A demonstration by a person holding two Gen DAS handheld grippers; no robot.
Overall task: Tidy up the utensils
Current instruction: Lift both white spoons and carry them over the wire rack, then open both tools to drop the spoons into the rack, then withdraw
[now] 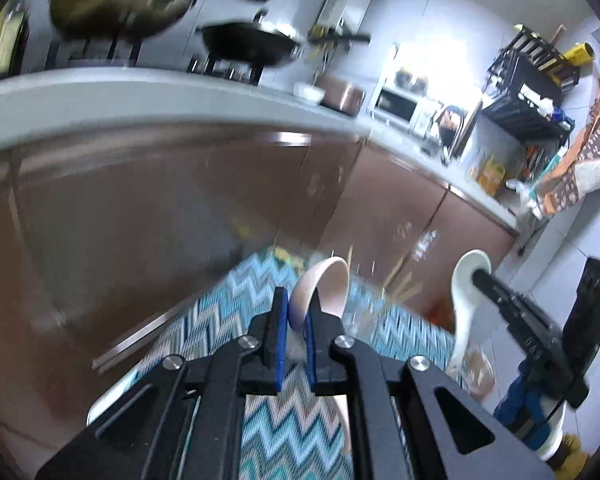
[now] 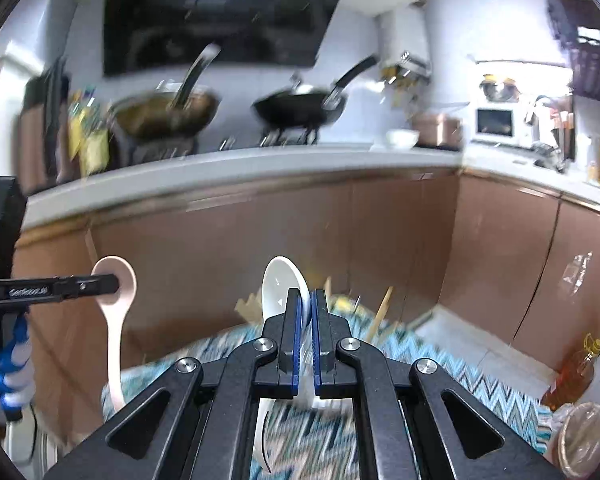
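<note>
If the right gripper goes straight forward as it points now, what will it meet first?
Probably the brown cabinet door under the countertop; depth is unclear. The right gripper holds the white spoon.

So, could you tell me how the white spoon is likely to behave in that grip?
The white spoon looks glossy, probably ceramic: stiff, but slippery and breakable if dropped. The right gripper pinches it at the bowl, handle hanging below, so it may pivot between the fingers.
</note>
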